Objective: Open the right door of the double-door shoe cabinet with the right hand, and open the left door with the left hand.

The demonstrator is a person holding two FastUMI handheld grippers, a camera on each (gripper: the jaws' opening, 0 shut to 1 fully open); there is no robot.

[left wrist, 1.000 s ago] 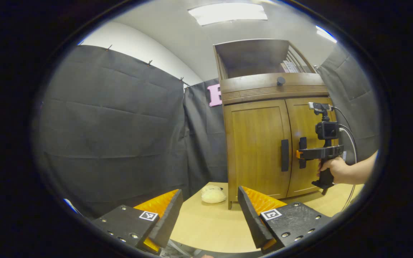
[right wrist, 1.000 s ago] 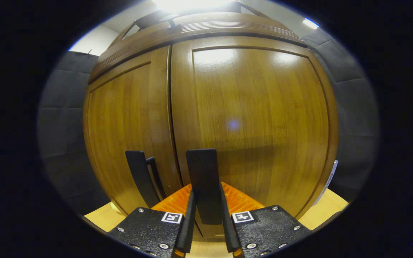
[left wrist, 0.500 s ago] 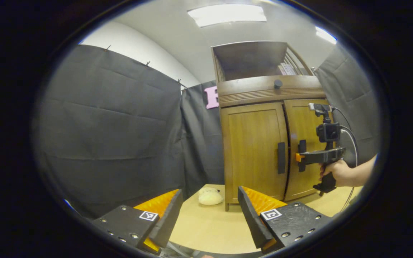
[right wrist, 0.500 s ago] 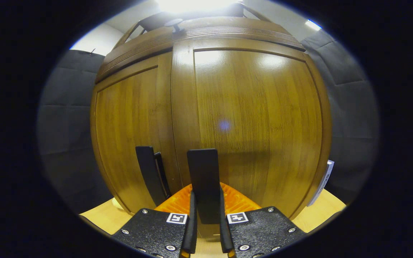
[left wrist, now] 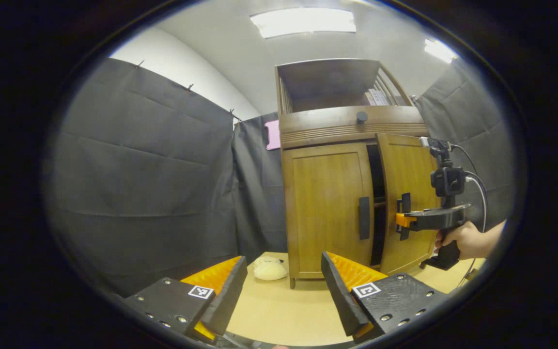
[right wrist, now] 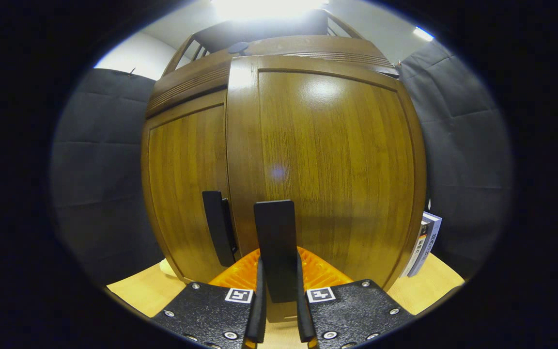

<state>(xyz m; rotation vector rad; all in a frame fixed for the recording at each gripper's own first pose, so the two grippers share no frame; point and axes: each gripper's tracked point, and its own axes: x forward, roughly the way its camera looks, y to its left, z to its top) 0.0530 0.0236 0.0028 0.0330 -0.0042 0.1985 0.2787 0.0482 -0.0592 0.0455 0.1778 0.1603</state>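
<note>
The left gripper (left wrist: 284,286) hovered low over the bench (left wrist: 279,310) with its fingers spread and nothing between them; the left door (left wrist: 325,203) stood shut ahead and slightly to its right, its upright handle (left wrist: 364,218) at the door's inner edge, well apart from this gripper. To the right, the right door (right wrist: 327,169) stood ajar at the centre seam, its vertical handle (right wrist: 275,242) pinched between both fingers of the right gripper (right wrist: 279,310), so the left gripper appeared nearer the untouched handle.
</note>
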